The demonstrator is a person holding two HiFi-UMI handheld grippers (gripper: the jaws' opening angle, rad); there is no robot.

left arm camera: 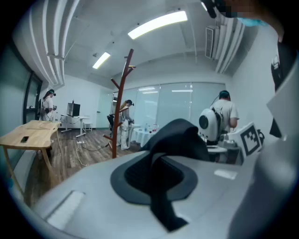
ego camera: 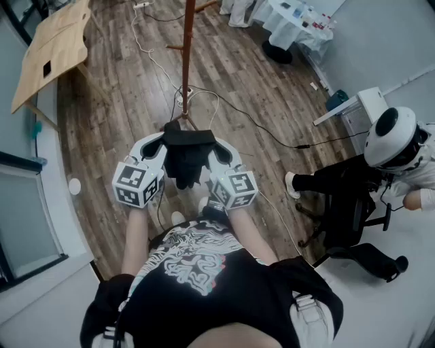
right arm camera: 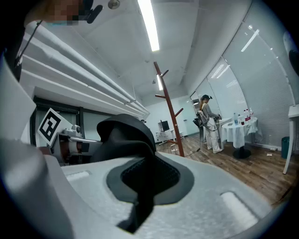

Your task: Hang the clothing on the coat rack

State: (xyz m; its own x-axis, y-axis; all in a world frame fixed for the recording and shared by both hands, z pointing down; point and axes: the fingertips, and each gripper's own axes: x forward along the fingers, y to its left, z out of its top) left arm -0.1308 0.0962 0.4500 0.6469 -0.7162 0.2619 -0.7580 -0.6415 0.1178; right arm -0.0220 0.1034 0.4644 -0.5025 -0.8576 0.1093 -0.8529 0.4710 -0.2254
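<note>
A black piece of clothing (ego camera: pixel 186 158) hangs bunched between my two grippers, in front of my chest. My left gripper (ego camera: pixel 165 141) is shut on its left edge and my right gripper (ego camera: pixel 213 144) is shut on its right edge. In the left gripper view the dark fabric (left arm camera: pixel 180 135) rises in a fold out of the shut left gripper (left arm camera: pixel 159 163). The right gripper view shows the same cloth (right arm camera: pixel 126 133) pinched in the right gripper (right arm camera: pixel 145 172). The brown wooden coat rack (ego camera: pixel 186 54) stands on the floor just ahead, its pegs bare (left arm camera: pixel 120 107) (right arm camera: pixel 170 116).
A light wooden table (ego camera: pixel 54 44) stands at the far left. Cables (ego camera: pixel 224 102) trail over the wood floor around the rack's base. A person in a white helmet (ego camera: pixel 391 139) sits at the right on a black chair (ego camera: pixel 353 217). A white-clothed table (ego camera: pixel 292 20) is at the back.
</note>
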